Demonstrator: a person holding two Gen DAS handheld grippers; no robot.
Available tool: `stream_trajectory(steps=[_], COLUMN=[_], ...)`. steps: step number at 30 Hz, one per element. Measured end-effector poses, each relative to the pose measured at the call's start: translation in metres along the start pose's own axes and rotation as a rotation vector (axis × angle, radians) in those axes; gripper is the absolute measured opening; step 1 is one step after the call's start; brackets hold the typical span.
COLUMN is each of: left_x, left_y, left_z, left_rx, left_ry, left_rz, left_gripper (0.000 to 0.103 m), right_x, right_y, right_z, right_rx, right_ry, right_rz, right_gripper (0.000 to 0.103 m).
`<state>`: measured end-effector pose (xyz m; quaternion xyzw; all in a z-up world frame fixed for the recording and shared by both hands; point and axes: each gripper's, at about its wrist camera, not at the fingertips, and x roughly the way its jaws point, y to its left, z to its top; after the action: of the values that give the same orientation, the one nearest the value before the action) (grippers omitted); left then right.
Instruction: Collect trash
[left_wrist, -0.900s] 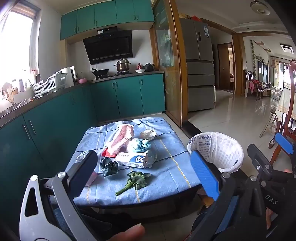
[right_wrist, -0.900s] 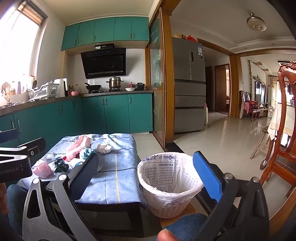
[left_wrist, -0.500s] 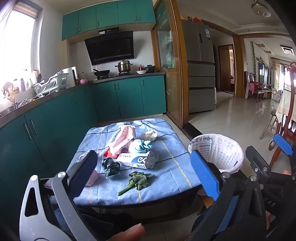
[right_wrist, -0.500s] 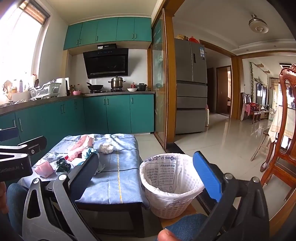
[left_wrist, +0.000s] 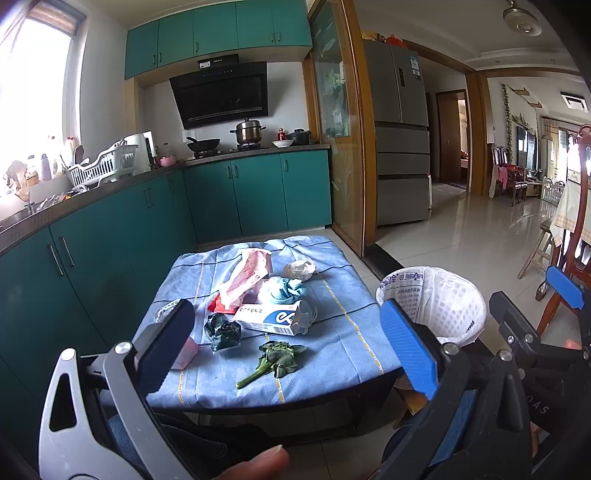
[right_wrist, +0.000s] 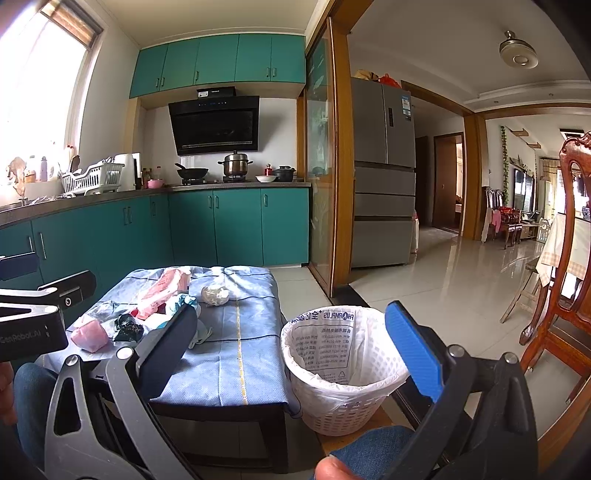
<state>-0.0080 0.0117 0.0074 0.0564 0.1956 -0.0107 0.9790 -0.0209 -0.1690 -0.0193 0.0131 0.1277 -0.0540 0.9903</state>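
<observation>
Both my jaws are spread and empty. The trash sits mid-frame on the bench (left_wrist: 332, 343): a box (left_wrist: 271, 318), a green stalk (left_wrist: 273, 360), crumpled wrappers. The bin (right_wrist: 343, 369) waits lower right. Light scraps could slip from a shallow pinch, or drag the cloth. Since a second ago, I've only edged closer; nothing's been lifted.
</observation>
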Motion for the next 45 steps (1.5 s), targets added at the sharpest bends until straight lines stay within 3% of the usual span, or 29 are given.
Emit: stream_trajectory(steps=[28, 45], left_x=[-0.001, 0.018], left_y=[0.004, 0.003], left_z=[-0.008, -0.015], left_rx=[-0.005, -0.016], left_ry=[0.010, 0.029], left_rz=[-0.002, -0.005], left_gripper=[0.100, 0.100], right_x=[0.005, 0.009], right_y=[0.004, 0.008], right_z=[-0.003, -0.005], right_rx=[-0.013, -0.025], right_ry=[0.008, 0.020], right_rz=[0.011, 0.006], right_gripper=[0.100, 0.100])
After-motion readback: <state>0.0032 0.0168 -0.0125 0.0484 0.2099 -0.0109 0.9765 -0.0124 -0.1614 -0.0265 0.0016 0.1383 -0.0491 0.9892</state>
